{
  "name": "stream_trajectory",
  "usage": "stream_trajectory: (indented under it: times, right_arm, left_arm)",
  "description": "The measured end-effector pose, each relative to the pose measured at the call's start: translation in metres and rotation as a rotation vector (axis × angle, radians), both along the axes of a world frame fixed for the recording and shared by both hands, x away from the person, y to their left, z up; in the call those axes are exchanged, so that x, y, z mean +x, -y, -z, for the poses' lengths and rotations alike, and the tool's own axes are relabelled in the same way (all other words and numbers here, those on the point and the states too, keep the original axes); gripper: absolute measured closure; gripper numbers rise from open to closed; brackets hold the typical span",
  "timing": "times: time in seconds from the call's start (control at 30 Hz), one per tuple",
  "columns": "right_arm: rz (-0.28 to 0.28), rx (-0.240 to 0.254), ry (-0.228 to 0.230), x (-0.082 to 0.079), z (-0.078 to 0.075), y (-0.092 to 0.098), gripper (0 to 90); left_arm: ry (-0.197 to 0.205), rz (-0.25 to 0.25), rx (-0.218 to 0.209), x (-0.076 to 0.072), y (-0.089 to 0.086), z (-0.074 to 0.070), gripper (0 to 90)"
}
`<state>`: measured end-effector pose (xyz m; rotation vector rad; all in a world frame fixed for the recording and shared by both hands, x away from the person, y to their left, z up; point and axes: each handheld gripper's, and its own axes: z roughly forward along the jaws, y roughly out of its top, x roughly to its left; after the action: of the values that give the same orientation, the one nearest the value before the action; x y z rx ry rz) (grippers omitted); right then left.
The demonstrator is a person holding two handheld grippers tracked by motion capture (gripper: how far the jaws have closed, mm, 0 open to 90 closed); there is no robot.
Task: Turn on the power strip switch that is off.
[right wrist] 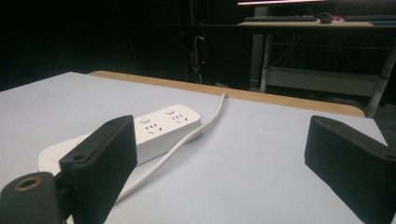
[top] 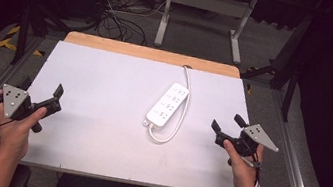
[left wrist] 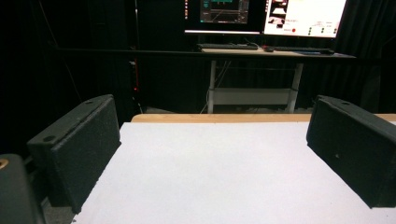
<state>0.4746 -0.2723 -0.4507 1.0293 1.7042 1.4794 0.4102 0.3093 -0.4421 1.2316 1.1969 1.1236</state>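
Over at the table's left edge, the left gripper (top: 52, 98) sits in the person's left hand (top: 17, 125), jaws spread wide with nothing between them but bare white table (top: 97, 133). Toward the middle, slightly right, lies a white power strip (top: 168, 104), its cable (top: 184, 101) looping around its near end and running off the far wooden edge. Near the right edge, the right gripper (top: 224, 123) is likewise gaping and empty, well apart from the strip.

A white table (top: 98, 128) carries a white power strip (top: 167, 105) with its looped cord (top: 175, 125)
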Motion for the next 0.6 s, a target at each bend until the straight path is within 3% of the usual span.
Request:
stream_trajectory:
  times: [0.3,0.33,0.37,0.4,0.43,0.47,0.6]
  right_arm:
    - [0.002,-0.002,0.010,-0.0015,-0.0003,0.0000,11.2]
    - [-0.003,-0.001,0.010,-0.0018,-0.0006,-0.0003,17.1]
    - [-0.003,-0.001,0.010,-0.0018,-0.0006,-0.0003,17.1]
    - [-0.014,-0.010,0.013,-0.0021,-0.0012,-0.0002,25.2]
    - [-0.014,-0.010,0.013,-0.0021,-0.0012,-0.0002,25.2]
    - [-0.034,-0.019,0.010,-0.0024,-0.0021,0.0000,36.1]
    - [-0.064,-0.027,0.003,-0.0036,-0.0039,-0.0001,50.7]
  left_arm:
    - [-0.001,0.005,0.005,0.0015,0.0008,-0.0001,3.4]
    - [0.000,0.006,0.006,0.0015,0.0011,-0.0001,3.5]
    - [0.000,0.006,0.006,0.0015,0.0011,-0.0001,3.5]
    - [0.000,0.008,0.007,0.0016,0.0012,0.0000,3.5]
    - [0.000,0.008,0.007,0.0016,0.0012,0.0000,3.5]
    - [-0.001,0.007,0.007,0.0017,0.0012,0.0000,3.5]
    - [0.001,0.008,0.002,0.0017,0.0013,0.0000,3.7]
